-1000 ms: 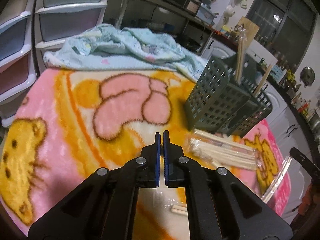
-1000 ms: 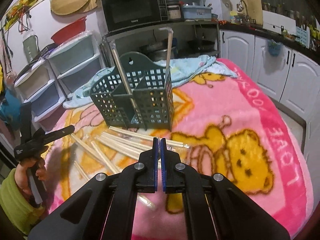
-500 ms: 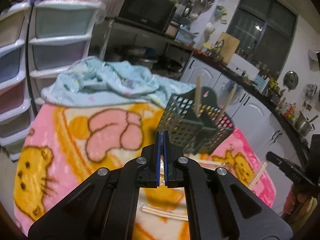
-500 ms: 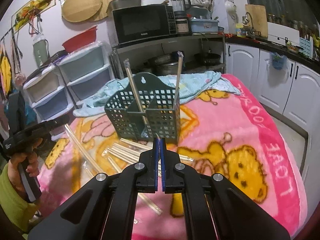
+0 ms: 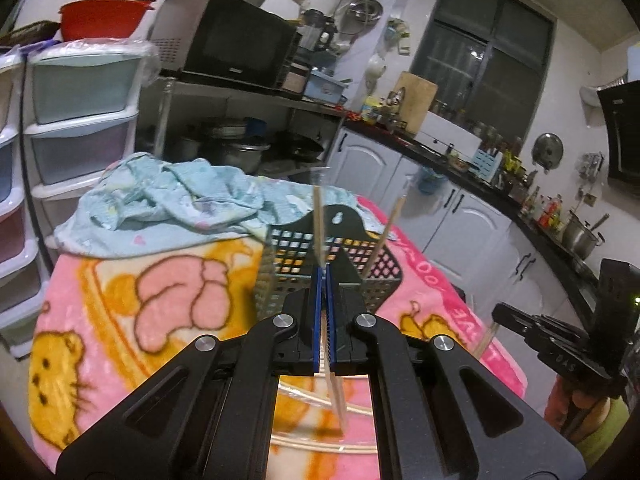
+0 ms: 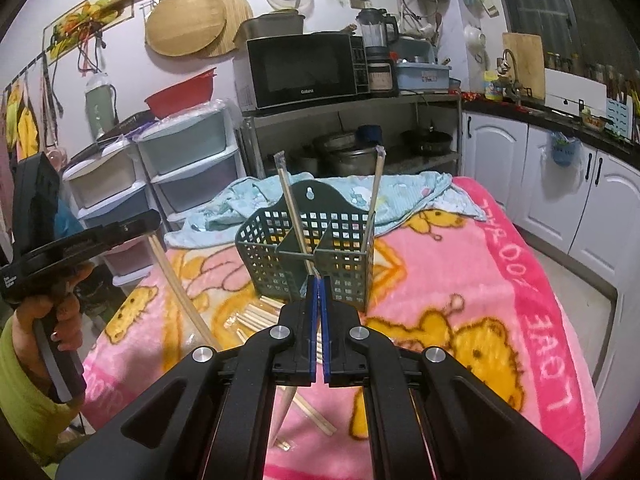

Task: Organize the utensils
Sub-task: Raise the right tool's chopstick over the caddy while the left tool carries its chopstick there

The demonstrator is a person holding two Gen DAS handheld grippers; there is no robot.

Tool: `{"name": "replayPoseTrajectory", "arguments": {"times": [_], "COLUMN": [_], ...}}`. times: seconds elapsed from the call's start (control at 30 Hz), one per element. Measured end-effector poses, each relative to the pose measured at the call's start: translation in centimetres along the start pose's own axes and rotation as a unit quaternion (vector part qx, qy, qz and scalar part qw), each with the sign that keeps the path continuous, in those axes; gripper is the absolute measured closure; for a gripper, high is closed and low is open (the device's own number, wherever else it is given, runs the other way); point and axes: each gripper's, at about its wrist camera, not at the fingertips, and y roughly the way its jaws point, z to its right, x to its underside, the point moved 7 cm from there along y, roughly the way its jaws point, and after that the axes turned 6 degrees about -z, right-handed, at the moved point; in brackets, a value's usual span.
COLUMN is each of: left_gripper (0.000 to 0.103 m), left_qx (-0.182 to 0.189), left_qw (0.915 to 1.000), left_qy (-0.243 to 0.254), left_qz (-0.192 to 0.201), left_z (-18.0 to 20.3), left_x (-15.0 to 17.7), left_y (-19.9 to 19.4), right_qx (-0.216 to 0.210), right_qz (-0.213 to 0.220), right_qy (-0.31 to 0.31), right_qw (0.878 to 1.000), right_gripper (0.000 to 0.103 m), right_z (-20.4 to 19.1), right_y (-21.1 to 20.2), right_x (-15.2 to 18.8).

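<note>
Chopsticks (image 6: 256, 316) in clear sleeves lie loose on the pink blanket (image 6: 460, 280) that covers the surface, just on the near side of the green basket (image 6: 320, 240). The basket stands upright mid-surface with two stored sticks (image 6: 290, 208) leaning in it, one in each compartment. The left claw (image 5: 322, 276) is closed on the left chopstick (image 6: 180, 288), pinching it close to its upper end so that nearly all its length hangs below. The right claw (image 6: 319, 280) is likewise closed on the right chopstick (image 6: 285, 408), which dangles beneath it. Held so near one end, and through a slick sleeve, either stick could swivel or slide in the pads. A swinging lower tip might then catch the basket's rim or grid holes instead of dropping in. The basket looks light and sits on soft fabric, so a snag or a knock against the leaning sticks could tip it. Both claws aiming for the same small opening could also collide. The right wrist view shows the left chopstick's full length and grip point, the basket's divider and the loose pile. The left wrist view hides the pile behind its own claw and shows only a short blurred piece of its stick. It does show the right claw at the far right, with a stick beside its tip.
</note>
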Motion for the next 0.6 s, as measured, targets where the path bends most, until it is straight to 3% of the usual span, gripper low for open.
{"name": "replayPoseTrajectory", "arguments": {"times": [0.6], "left_gripper": [0.102], "left_qx": [0.046], "left_qw": [0.9980], "left_qy": [0.040], "left_qz": [0.013], "left_z": [5.0], "left_x": [-1.8], "left_y": [-0.1], "right_qx": [0.002], "right_qz": [0.036], "right_qy": [0.004], "right_qw": [0.999], "right_gripper": [0.101], "right_z": [0.9], "right_y": [-2.6], "right_x": [-1.9]}}
